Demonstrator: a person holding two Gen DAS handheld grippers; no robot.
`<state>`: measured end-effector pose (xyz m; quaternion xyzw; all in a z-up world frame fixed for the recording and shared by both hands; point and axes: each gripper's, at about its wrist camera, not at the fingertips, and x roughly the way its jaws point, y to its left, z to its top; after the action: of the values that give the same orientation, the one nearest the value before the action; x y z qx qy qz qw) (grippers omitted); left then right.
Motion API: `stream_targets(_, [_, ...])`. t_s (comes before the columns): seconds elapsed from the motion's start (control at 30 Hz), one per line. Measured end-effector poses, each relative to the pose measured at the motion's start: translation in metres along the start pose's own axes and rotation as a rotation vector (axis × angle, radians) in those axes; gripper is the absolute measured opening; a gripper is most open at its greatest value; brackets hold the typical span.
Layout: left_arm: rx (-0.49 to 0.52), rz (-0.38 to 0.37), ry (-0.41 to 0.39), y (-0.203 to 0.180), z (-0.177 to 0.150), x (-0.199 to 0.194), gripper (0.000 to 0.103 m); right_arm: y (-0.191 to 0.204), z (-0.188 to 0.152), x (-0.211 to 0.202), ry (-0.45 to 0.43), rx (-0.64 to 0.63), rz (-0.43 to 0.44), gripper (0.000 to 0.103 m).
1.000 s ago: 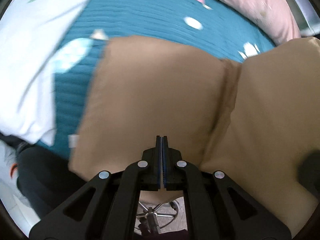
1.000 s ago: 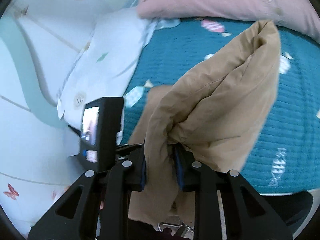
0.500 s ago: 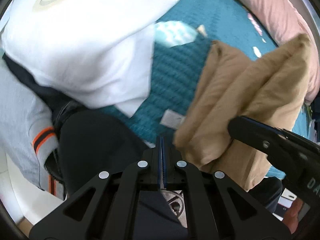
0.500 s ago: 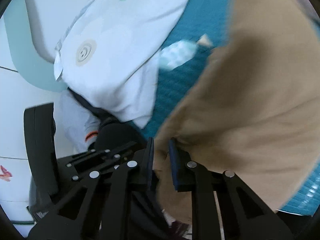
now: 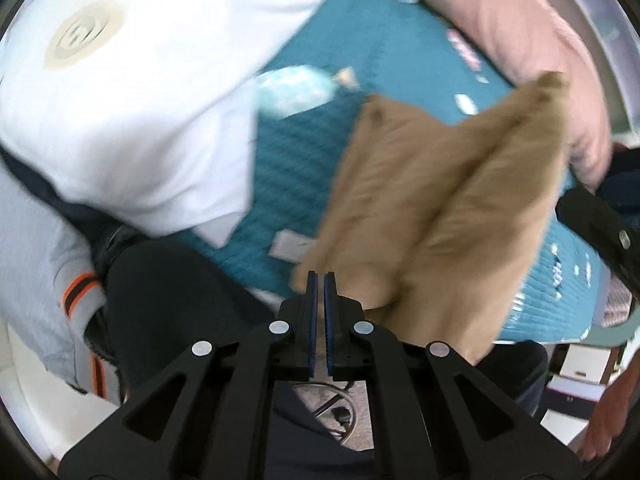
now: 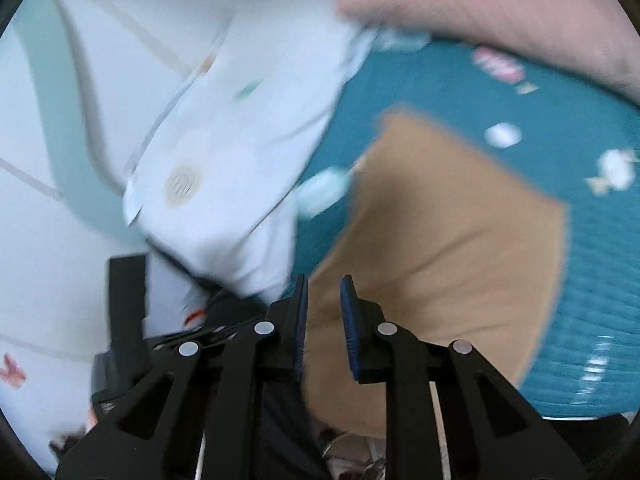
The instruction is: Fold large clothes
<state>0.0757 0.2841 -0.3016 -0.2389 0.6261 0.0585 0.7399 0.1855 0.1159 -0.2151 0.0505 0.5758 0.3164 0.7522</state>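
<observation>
- Here the tan garment (image 6: 440, 240) lies partly folded on the teal bedspread (image 6: 580, 280), its near edge hanging over the bed's edge.
- The right gripper (image 6: 324, 312) has its jaws narrowly apart with tan cloth between them; it looks like a grip on that edge, though blur leaves contact unsure.
- The left gripper (image 5: 319, 300) is closed on nothing, just beside the bundle.
- Judged mid-fold: next, the left should take a free corner and lay it flat.
</observation>
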Motion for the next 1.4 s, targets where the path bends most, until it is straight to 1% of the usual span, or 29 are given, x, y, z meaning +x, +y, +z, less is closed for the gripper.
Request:
stream_targets(0.1, [0.069, -0.030, -0.013, -0.033, 0.006, -0.003, 0.003, -0.029, 0.011, -0.016, -0.059, 0.058, -0.042, 0.011])
stream_targets(0.17, [0.116, -0.055, 0.000, -0.057, 0.009, 0.002, 0.003, -0.047, 0.019, -0.015, -0.077, 0.098, -0.071, 0.010])
stream_targets(0.2, [0.139, -0.035, 0.014, -0.068, 0.008, 0.008, 0.003, -0.056, 0.025, -0.011, -0.076, 0.120, -0.070, 0.010])
stream_targets(0.23, [0.159, 0.011, 0.025, -0.077, 0.008, 0.017, 0.003, -0.061, 0.030, -0.007, -0.072, 0.128, -0.067, 0.009])
stream_targets(0.27, [0.174, 0.050, 0.035, -0.083, 0.006, 0.025, 0.003, -0.064, 0.034, -0.001, -0.067, 0.132, -0.068, 0.008])
stream_targets(0.3, [0.180, 0.070, 0.046, -0.085, 0.006, 0.032, 0.003, -0.066, 0.041, 0.008, -0.057, 0.133, -0.070, 0.008])
stream_targets(0.37, [0.143, 0.086, 0.094, -0.078, 0.004, 0.054, 0.002, -0.065, 0.052, 0.030, -0.018, 0.127, -0.060, 0.006])
stream_targets(0.43, [0.088, 0.086, 0.122, -0.064, 0.006, 0.068, 0.002, -0.066, 0.061, 0.046, 0.023, 0.116, -0.050, 0.006])
stream_targets(0.47, [0.065, 0.081, 0.126, -0.057, 0.006, 0.072, 0.002, -0.062, 0.065, 0.062, 0.059, 0.104, -0.051, 0.006])
stream_targets(0.57, [0.025, 0.078, 0.136, -0.043, 0.007, 0.077, 0.002, -0.057, 0.065, 0.097, 0.124, 0.085, -0.074, 0.006])
stream_targets(0.73, [0.000, 0.107, 0.126, -0.030, 0.011, 0.086, 0.002, -0.061, 0.060, 0.148, 0.169, 0.094, -0.102, 0.005])
stream_targets(0.77, [-0.001, 0.107, 0.123, -0.028, 0.012, 0.087, 0.002, -0.062, 0.058, 0.159, 0.172, 0.085, -0.119, 0.004])
stream_targets(0.87, [-0.010, 0.096, 0.124, -0.024, 0.015, 0.088, 0.002, -0.056, 0.058, 0.171, 0.166, 0.045, -0.172, 0.004])
stream_targets(0.93, [-0.018, 0.088, 0.133, -0.023, 0.016, 0.087, 0.002, -0.054, 0.060, 0.167, 0.172, 0.039, -0.172, 0.004])
stream_targets(1.0, [-0.020, 0.072, 0.143, -0.026, 0.017, 0.079, 0.003, -0.058, 0.065, 0.153, 0.166, 0.075, -0.127, 0.004])
stream_targets(1.07, [-0.008, 0.055, 0.140, -0.030, 0.022, 0.069, 0.003, -0.064, 0.068, 0.128, 0.125, 0.106, -0.073, 0.003])
stream_targets(1.17, [0.030, 0.024, 0.090, -0.044, 0.031, 0.042, 0.003, -0.067, 0.071, 0.093, 0.059, 0.105, -0.044, 0.003])
stream_targets(1.27, [0.064, -0.030, 0.041, -0.062, 0.041, 0.016, 0.003, -0.079, 0.069, 0.052, -0.017, 0.115, -0.044, 0.003])
stream_targets(1.3, [0.085, -0.042, 0.020, -0.071, 0.049, 0.007, 0.003, -0.086, 0.068, 0.042, -0.025, 0.129, -0.043, 0.003])
stream_targets(1.33, [0.100, -0.040, 0.007, -0.079, 0.052, 0.003, 0.003, -0.089, 0.068, 0.037, -0.026, 0.138, -0.045, 0.004])
stream_targets(1.4, [0.114, -0.025, -0.010, -0.093, 0.074, 0.005, 0.003, -0.100, 0.065, 0.028, -0.019, 0.157, -0.055, 0.007])
